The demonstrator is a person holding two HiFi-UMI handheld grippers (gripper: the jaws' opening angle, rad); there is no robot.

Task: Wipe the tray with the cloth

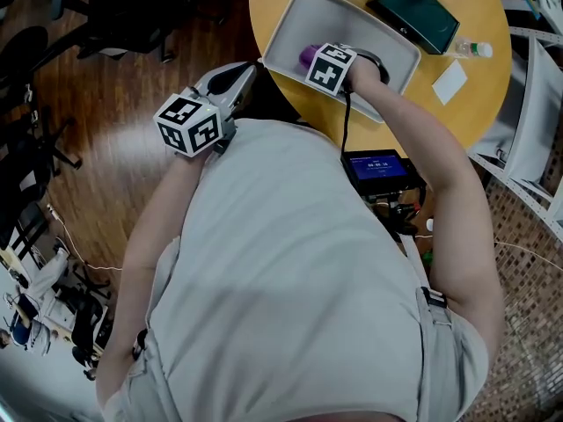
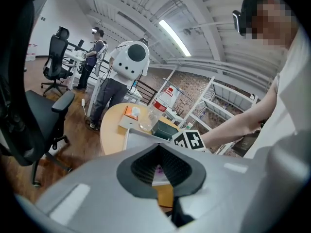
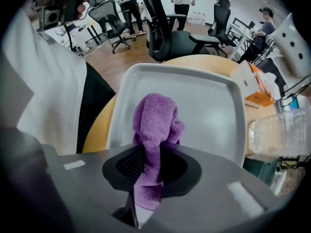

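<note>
- Pale shirt (image 1: 290, 271) of the person: fills the lower head view, nearest the lens.
- Left gripper (image 2: 163, 171): held off the table's near-left edge, clear of the tray. Its jaws stand slightly apart with nothing between them. It has no part in the wiping.
- Tray (image 3: 214, 106): grey, rectangular, lying at an angle on the round yellow table (image 1: 475, 104). Its floor looks bare and even, with no smear or streak to show which parts have been covered.
- Cloth (image 3: 155, 120): purple, bunched into a wad that touches the tray floor towards its near-left end.
- Right gripper (image 3: 150, 166): pointing down into the tray, its jaws clamped on the cloth's upper fold.
- Progress, as a judgement: the cloth is picked up and on the tray, so wiping is under way. The far and right parts of the floor, and the rim, likely remain.
- Right of the tray: a dark green case (image 1: 413, 11), a bottle (image 1: 471, 49) and a white card (image 1: 449, 82), all untouched.
</note>
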